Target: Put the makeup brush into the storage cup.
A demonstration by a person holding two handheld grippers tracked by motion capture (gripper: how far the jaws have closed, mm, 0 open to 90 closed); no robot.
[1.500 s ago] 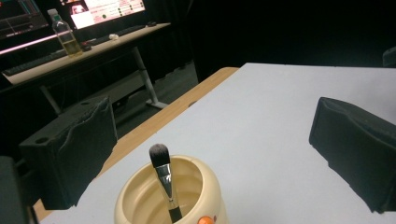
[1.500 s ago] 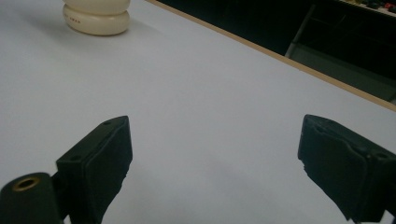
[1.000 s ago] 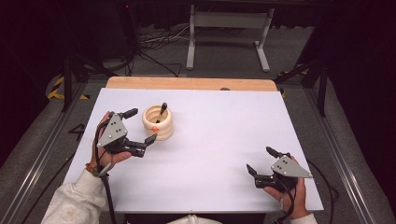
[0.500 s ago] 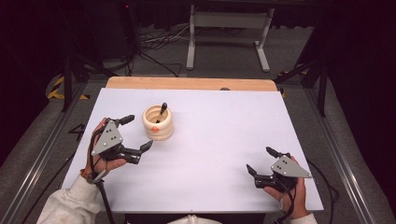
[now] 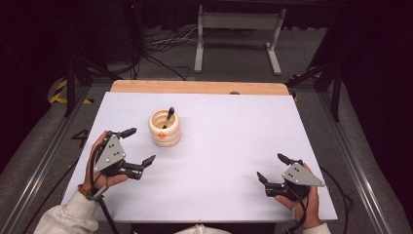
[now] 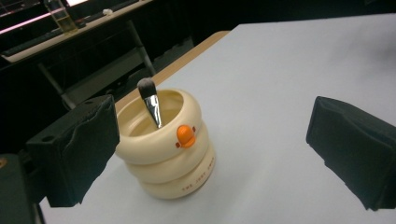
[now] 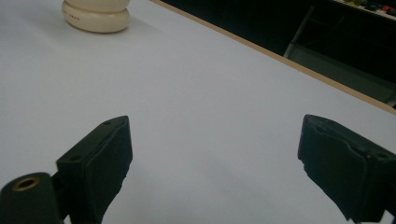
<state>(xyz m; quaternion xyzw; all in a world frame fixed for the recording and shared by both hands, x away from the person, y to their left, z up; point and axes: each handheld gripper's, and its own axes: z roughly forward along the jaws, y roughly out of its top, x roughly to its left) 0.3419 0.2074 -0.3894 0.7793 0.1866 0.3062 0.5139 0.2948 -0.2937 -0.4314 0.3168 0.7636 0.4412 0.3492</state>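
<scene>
A cream ringed cup [image 5: 164,128] with an orange duck beak [image 6: 185,136] stands on the white table top [image 5: 224,141], left of centre. A dark-tipped brush [image 5: 169,116] leans inside it, its silver ferrule [image 6: 153,111] showing in the left gripper view. My left gripper [image 5: 140,146] is open, held just left and nearer than the cup, apart from it, with nothing between its pads [image 6: 74,149]. My right gripper [image 5: 272,168] rests open near the front right of the table, holding nothing. The cup's base [image 7: 95,16] lies far off in the right gripper view.
A wooden strip [image 5: 195,87] runs along the table's far edge. Beyond it stand a metal frame [image 5: 238,34] and cables on a dark floor. Rails [image 5: 360,161] flank the table on both sides.
My left gripper has drawn back toward the front left, away from the cup. The right gripper has stayed still.
</scene>
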